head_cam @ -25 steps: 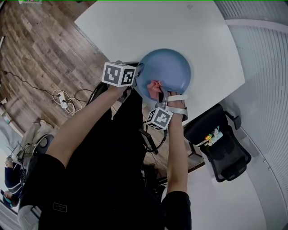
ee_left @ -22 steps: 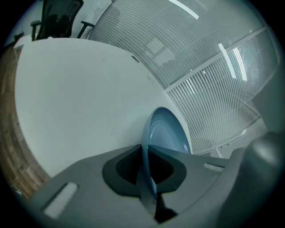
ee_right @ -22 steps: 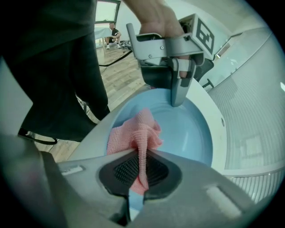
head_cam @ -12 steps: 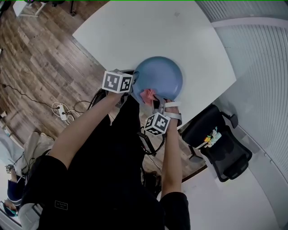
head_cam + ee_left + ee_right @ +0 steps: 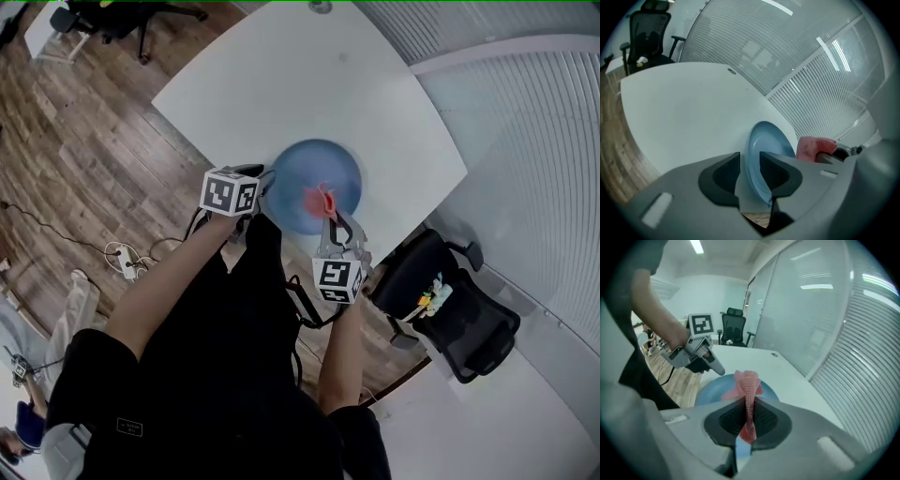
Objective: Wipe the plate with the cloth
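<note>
A blue plate (image 5: 314, 178) sits at the near edge of the white table (image 5: 281, 84). My left gripper (image 5: 265, 183) is at the plate's left rim. In the left gripper view the plate (image 5: 768, 145) stands edge-on between the jaws of that gripper (image 5: 750, 176), which are opening, with a gap beside the rim. My right gripper (image 5: 330, 214) is shut on a pink cloth (image 5: 322, 199) and holds it just above the plate's near side. In the right gripper view the cloth (image 5: 747, 380) sticks up from the closed jaws (image 5: 747, 420) over the plate (image 5: 712, 387).
A black office chair (image 5: 459, 319) stands at the lower right beside the table. Another chair (image 5: 733, 329) is at the table's far side. Cables and a power strip (image 5: 127, 253) lie on the wooden floor to the left. A wall of blinds runs along the right.
The right gripper has drawn back off the plate's face, still holding the cloth. The left jaws have parted around the rim. The plate now looks smaller and lower in the head view.
</note>
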Available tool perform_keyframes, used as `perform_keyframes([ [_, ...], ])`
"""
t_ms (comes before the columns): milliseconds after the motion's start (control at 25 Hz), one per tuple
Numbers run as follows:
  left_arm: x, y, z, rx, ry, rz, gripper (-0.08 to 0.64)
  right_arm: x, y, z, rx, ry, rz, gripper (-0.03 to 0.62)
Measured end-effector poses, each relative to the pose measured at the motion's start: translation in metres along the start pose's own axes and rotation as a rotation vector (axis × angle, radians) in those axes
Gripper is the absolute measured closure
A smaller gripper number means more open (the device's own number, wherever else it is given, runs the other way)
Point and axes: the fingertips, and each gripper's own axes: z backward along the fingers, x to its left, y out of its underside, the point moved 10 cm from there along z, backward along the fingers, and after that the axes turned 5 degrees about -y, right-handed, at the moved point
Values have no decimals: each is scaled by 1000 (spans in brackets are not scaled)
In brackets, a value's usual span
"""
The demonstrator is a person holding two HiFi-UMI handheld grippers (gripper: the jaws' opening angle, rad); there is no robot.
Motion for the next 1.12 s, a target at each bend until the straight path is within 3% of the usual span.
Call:
perform_keyframes([
  [200,-23,-27,40,-99,35,-120,440,-26,-34,34,-185,74,-149,581],
  [440,-56,-49,97,-256,104,-245,488,-41,-67,86,-437,150,-444,581],
  [680,-99,-56,149,-419,186,-388,523,-22,-81,124,-588,190,-562,580],
  [840,-115,-48,165,-533,192,-452,558,-4,-74,134,-631,242,-611,580],
  [1000,-119,-41,166,-538,192,-470,558,3,-66,134,-633,242,-664,580],
  [1120,-120,-37,165,-541,190,-478,558,1,-64,132,-612,242,-643,581],
])
